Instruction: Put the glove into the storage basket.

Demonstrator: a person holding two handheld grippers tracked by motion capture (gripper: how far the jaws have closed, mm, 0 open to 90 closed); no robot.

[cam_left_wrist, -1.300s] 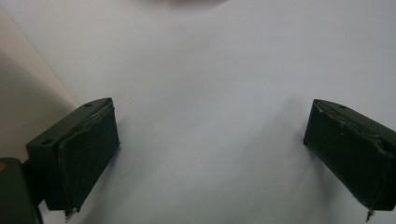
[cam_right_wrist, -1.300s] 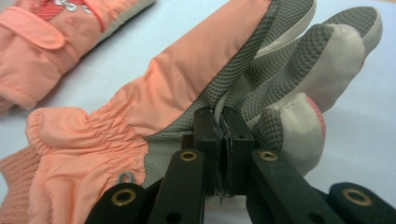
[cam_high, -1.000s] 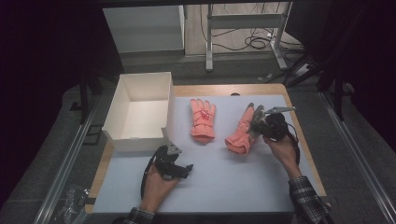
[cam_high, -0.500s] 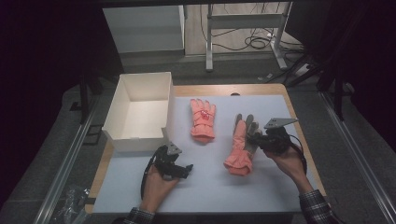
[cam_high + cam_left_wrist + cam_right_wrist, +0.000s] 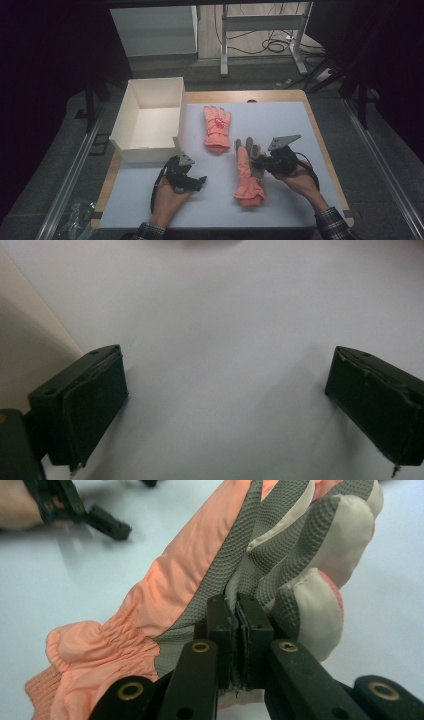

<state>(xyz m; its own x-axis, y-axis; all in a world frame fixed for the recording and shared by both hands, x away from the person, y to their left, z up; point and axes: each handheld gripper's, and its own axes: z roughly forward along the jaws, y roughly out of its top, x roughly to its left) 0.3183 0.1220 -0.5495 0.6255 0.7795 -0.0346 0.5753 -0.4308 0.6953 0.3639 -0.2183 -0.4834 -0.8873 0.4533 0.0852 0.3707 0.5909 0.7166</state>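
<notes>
Two salmon-pink gloves are on the white mat [image 5: 290,120]. One glove [image 5: 217,127] lies flat, fingers pointing away, near the mat's middle back. The other glove [image 5: 247,177] has grey palm patches and stretches toward the near edge, cuff nearest me. My right gripper [image 5: 261,162] is shut on its grey palm fabric by the fingers. In the right gripper view the two jaws [image 5: 236,607] pinch a fold of that glove [image 5: 165,595]. My left gripper [image 5: 199,181] rests low over the mat at the near left. It is open, jaws wide apart [image 5: 225,390] with bare mat between them.
An open white box [image 5: 150,145] stands at the back left of the table, just beyond my left gripper. The wooden table edge [image 5: 322,145] borders the mat on the right. Bare mat lies between the two grippers and at the far right.
My right gripper has pulled the grey-palmed glove toward the near edge and slightly left. My left gripper has stayed put.
</notes>
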